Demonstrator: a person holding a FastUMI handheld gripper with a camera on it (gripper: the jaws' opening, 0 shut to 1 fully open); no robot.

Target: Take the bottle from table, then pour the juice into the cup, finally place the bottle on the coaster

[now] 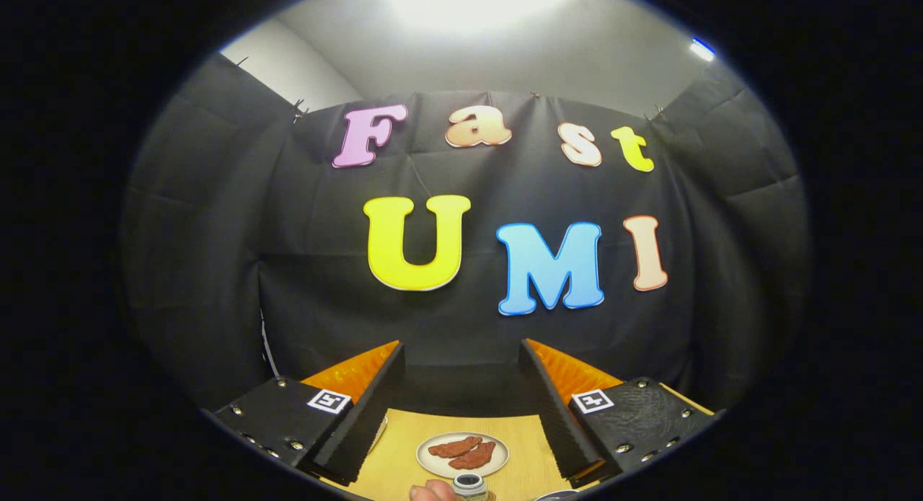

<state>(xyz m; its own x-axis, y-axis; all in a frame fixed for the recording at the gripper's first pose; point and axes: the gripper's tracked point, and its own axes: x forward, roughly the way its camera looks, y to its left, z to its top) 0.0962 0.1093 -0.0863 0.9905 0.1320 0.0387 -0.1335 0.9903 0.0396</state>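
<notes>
My gripper (461, 349) is held high over the wooden table (396, 465), tilted up toward the booth wall, and it is open with nothing between its fingers. Below the fingers, at the near end of the table, the top of the bottle (470, 484) shows: a dark cap with a pale ring under it. The bottle's body is hidden. A person's fingertip (431, 491) sits just left of the cap. A sliver of a grey rounded rim (557, 495) lies right of the bottle; I cannot tell what it belongs to.
A white plate (427, 459) holding two reddish-brown food pieces (463, 452) lies on the table just beyond the bottle, between the fingers. A pale edge (381, 430) peeks out behind the left finger. The black cloth wall rises at the table's far side.
</notes>
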